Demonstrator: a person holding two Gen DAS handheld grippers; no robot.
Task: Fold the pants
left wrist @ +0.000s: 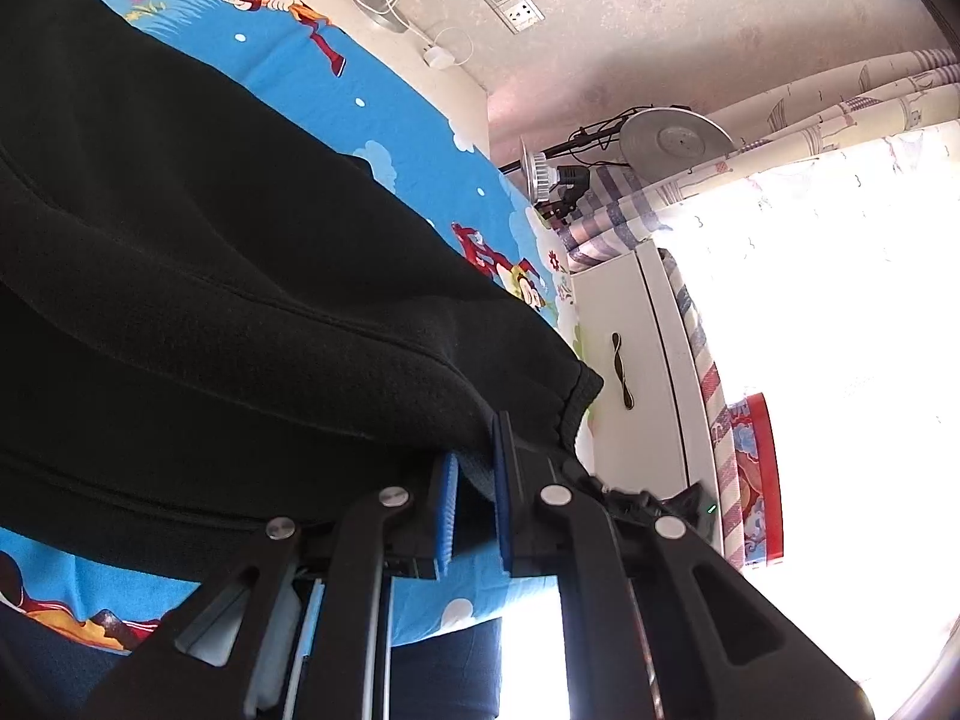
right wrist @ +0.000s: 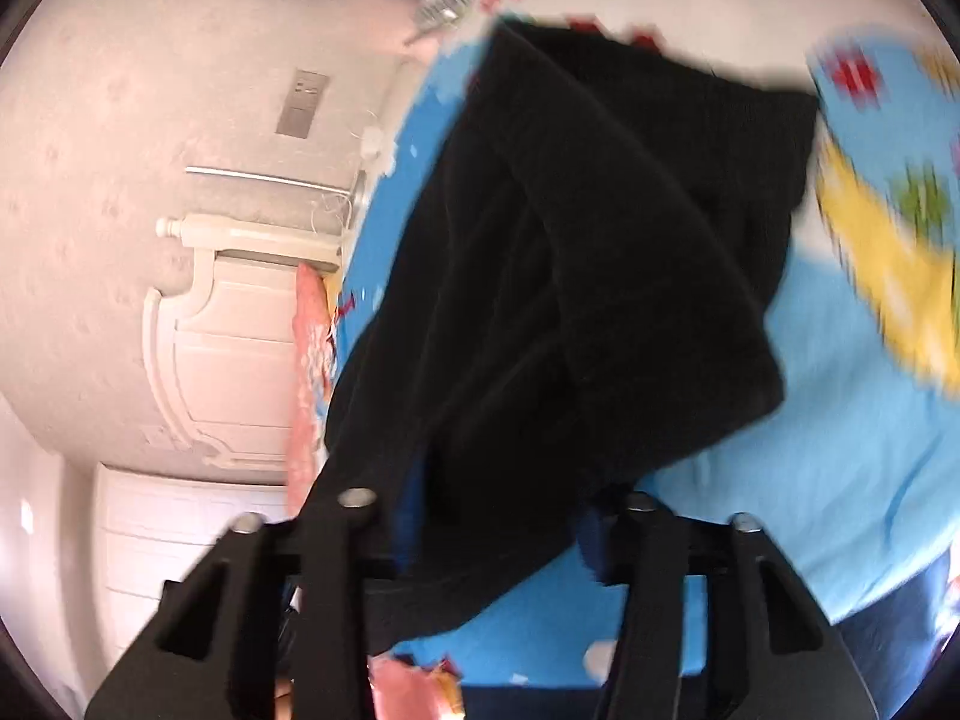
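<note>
The pants (left wrist: 210,276) are black fleece and lie on a blue cartoon-print bed sheet (left wrist: 360,90). My left gripper (left wrist: 477,474) is shut on the pants at their ribbed edge, with cloth pinched between the blue pads (left wrist: 501,480). In the right wrist view, which is blurred by motion, the pants (right wrist: 570,276) hang and drape over my right gripper (right wrist: 498,516). Its fingers stand wide apart with black cloth between them; I cannot tell if they grip it. The sheet (right wrist: 840,450) lies beneath.
A white cabinet (left wrist: 636,360) stands beside the bed, with a lamp (left wrist: 540,174) and curtains (left wrist: 840,102) by a bright window. A white headboard (right wrist: 228,348) and pink wall (right wrist: 120,150) are at the left of the right wrist view.
</note>
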